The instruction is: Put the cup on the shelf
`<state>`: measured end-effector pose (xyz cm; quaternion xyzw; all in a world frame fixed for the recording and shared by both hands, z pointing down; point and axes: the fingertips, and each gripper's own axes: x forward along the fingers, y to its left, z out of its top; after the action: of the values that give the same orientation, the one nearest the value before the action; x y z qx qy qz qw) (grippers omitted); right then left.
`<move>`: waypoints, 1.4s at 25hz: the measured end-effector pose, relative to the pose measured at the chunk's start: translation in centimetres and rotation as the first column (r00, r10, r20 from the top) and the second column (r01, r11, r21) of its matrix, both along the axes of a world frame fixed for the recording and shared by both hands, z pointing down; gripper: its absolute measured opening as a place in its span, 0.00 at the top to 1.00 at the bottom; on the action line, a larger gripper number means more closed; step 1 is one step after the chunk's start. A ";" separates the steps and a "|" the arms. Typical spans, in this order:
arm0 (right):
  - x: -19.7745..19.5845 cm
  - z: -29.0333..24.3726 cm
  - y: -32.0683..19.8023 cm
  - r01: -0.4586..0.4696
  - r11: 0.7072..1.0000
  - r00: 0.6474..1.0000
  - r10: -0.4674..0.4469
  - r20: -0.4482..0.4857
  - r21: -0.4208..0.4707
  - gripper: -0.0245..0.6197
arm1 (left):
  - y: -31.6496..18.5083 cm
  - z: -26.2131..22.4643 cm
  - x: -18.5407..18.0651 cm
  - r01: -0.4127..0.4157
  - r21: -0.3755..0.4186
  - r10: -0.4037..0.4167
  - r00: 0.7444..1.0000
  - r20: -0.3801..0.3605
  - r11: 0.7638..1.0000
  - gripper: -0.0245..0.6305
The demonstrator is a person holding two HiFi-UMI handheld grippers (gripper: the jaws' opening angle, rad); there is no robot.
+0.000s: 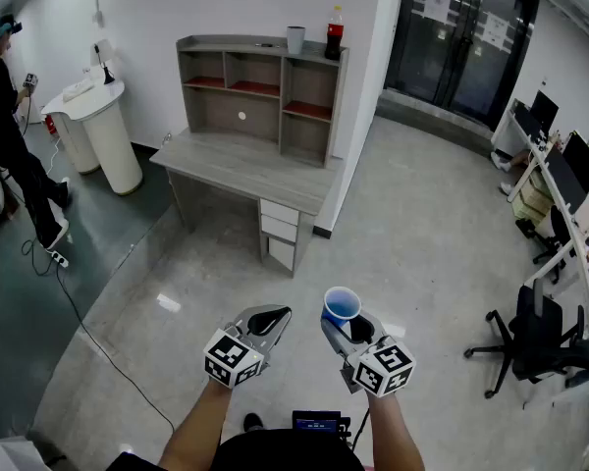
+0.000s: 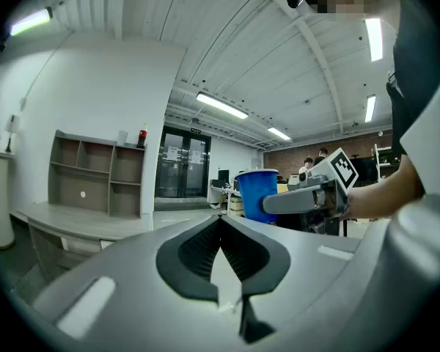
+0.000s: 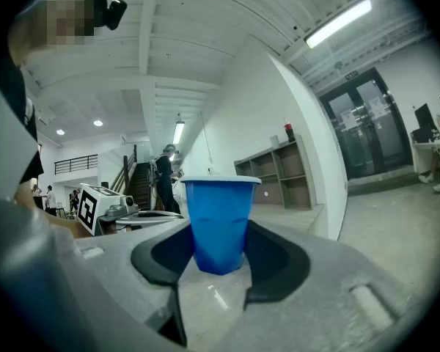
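Grey floor [image 1: 412,224] spreads wide beneath both grippers. The right gripper [image 1: 348,326] pinches the blue cup [image 1: 341,305] upright, and from the head view the jaws hide its lower half. The left gripper [image 1: 272,316] is closed on nothing. Open floor runs ahead to the desk [image 1: 245,170] and shelf [image 1: 260,91]. An office chair [image 1: 530,341] stands well right, and a cable [image 1: 98,337] trails on the left.

No legible txt, labels or nos.
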<state>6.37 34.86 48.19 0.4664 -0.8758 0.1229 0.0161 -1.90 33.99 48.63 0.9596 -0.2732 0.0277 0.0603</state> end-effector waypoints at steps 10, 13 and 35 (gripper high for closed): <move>0.4 0.5 0.5 0.010 1.000 1.000 -0.010 0.004 -0.010 0.64 | 0.6 0.8 0.8 -0.010 -0.011 0.010 1.000 0.021 1.000 0.96; 0.4 0.5 0.5 0.015 1.000 1.000 -0.015 0.012 -0.011 0.64 | 0.6 0.8 0.8 -0.006 -0.012 0.006 1.000 0.025 1.000 0.96; 1.6 0.8 0.8 0.033 0.999 0.999 -0.033 0.028 -0.020 0.63 | 0.9 0.7 1.8 0.004 -0.033 -0.005 0.999 -0.047 0.999 0.96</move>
<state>7.99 35.64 48.97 0.4501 -0.8822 0.1380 0.0110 -0.09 34.89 49.34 0.9583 -0.2734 0.0096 0.0828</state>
